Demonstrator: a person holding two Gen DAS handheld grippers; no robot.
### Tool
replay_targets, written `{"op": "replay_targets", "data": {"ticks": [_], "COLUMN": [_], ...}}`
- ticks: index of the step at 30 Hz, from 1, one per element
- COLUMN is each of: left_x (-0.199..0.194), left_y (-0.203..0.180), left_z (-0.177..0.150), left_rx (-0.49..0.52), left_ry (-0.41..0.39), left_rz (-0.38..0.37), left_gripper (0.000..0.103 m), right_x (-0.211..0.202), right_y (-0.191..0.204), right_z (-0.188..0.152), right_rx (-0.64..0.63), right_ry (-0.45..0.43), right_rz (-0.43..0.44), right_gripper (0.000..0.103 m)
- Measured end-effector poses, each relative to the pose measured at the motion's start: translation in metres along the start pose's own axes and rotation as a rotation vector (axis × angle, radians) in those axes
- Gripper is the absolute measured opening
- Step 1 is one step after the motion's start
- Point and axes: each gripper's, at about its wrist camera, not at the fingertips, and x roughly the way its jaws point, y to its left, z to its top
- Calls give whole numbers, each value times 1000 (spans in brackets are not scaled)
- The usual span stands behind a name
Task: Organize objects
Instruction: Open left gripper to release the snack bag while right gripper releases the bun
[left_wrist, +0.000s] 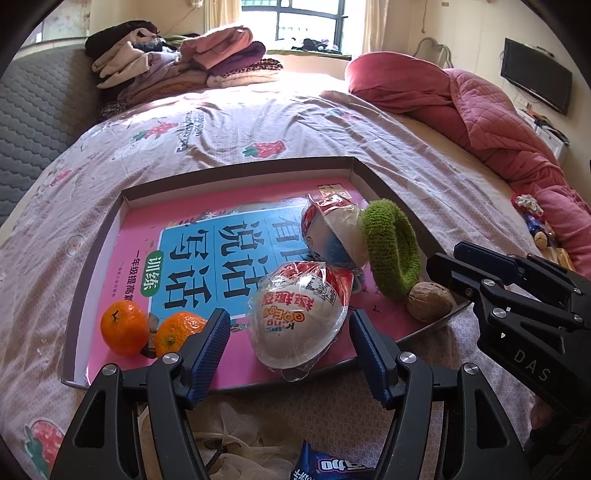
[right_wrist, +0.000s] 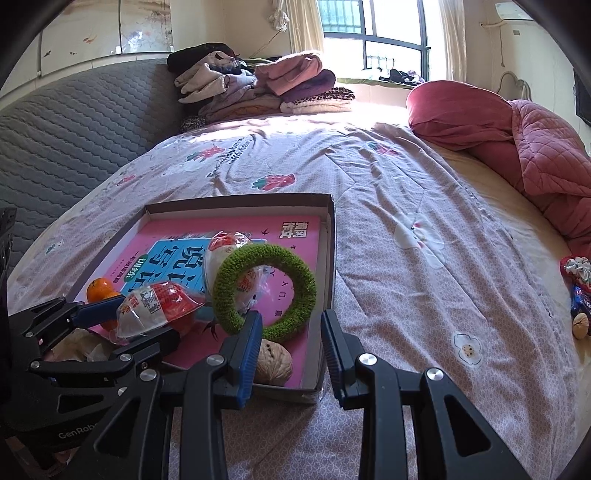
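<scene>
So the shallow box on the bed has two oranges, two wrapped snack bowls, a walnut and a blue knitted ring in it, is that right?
Not quite: the knitted ring is green, not blue, as the right wrist view shows. The rest holds: the box has two oranges, two wrapped snack bowls and a walnut.

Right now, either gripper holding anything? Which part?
Nothing held. Left gripper stands open around the plastic-wrapped white egg-shaped snack, pads clear of it. Right gripper is empty.

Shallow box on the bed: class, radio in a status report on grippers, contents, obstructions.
Left gripper open, wrapped toy egg between its pads, ungripped. Right gripper open, empty, over shallow box corner. Walnut, green ring inside. Nothing blocking.
</scene>
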Motion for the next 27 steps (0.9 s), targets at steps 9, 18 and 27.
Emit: {"op": "replay_targets", "data": {"ticks": [9, 18, 27], "left_x": [-16, -33, -49], "left_y": [-3, 0, 6], "left_z": [3, 4, 5], "left_rx": [9, -4, -20], "left_ry": [-24, -49, -68], "left_rz": [3, 11, 12], "left_gripper": [70, 73, 74], "right_x": [-9, -19, -30], "right_y": [-4, -7, -4], "right_z": [4, 7, 9], "right_rx": [32, 57, 60], "right_ry": [-23, -51, -82], "right_rz": [19, 42, 81], "right_gripper": [39, 48, 54]}}
